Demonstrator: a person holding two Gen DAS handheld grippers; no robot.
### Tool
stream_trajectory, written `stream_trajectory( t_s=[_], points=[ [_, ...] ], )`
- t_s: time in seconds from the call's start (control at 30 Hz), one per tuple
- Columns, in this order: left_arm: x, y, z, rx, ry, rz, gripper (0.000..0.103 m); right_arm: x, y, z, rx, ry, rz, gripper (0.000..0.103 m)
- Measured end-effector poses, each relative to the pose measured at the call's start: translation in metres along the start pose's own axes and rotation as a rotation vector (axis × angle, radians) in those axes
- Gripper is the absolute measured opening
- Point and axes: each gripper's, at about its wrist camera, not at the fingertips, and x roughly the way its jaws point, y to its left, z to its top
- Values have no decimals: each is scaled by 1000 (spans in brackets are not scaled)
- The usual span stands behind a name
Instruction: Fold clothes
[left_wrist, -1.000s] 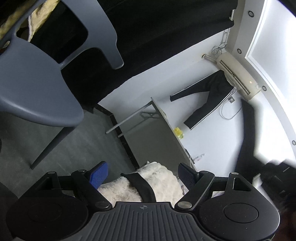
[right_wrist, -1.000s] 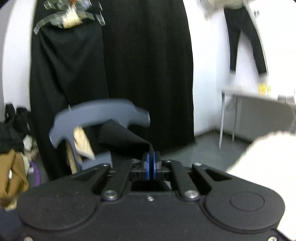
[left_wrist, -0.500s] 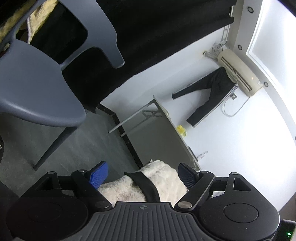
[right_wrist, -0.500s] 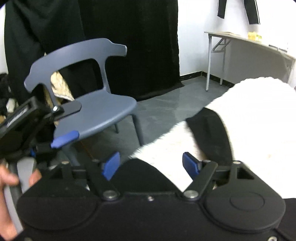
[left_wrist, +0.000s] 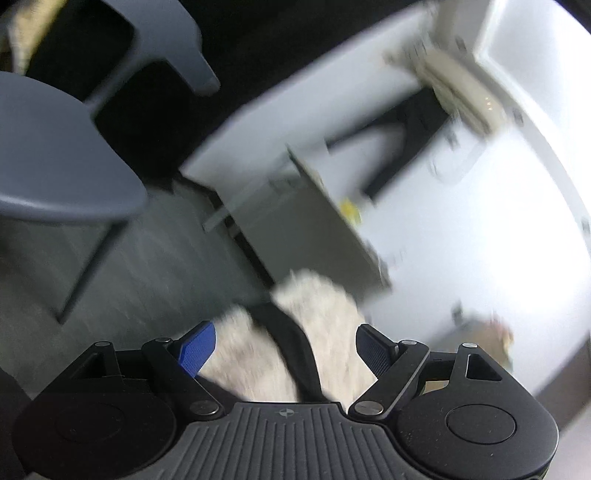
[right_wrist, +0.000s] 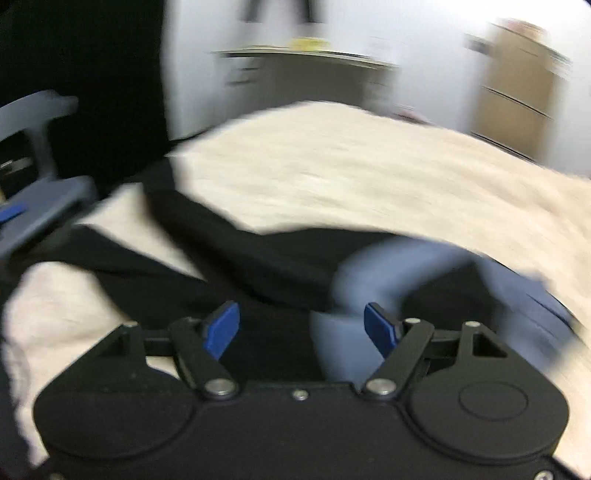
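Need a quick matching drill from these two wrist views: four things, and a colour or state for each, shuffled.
Things:
1. chair
2. blanket
3. garment
4. right tongs

Colour or state:
A. black
B. open
C. grey-blue
D. cream, fluffy

Pairs: 1-C, 2-D, 3-A, 4-B

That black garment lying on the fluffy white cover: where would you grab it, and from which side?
Judging by its pose, take the black garment at its near edge, coming down from above with the right gripper open; it lies flat on the white cover, so only a pinched-up edge gives the fingers purchase.
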Motion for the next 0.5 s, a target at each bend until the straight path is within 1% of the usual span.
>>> stream_trajectory(
  t_s=[0.1, 0.17, 0.2, 0.23, 0.3, 0.37, 0.47, 0.5],
  points=[
    [10, -12, -7, 64, 80, -46, 79, -3, -57, -14, 156, 6, -92, 73],
    [12, -18, -12, 102, 105, -53, 79, -2, -87, -15, 241, -8, -132, 73],
    [12, -19, -14, 117, 108, -49, 79, 1, -105, -12, 305, -17, -167, 73],
    [12, -18, -15, 113, 109, -46, 79, 4, -120, -8, 364, -27, -198, 73],
    [13, -15, -16, 95, 112, -39, 79, 9, -137, -1, 433, -45, -229, 73],
    [14, -14, -16, 81, 109, -32, 79, 19, -142, 8, 461, -47, -243, 73],
    [14, -13, -15, 72, 106, -29, 79, 49, -135, 11, 493, 36, -246, 76],
    [13, -13, -15, 76, 107, -30, 79, 58, -130, 10, 481, 63, -267, 76]
  ],
)
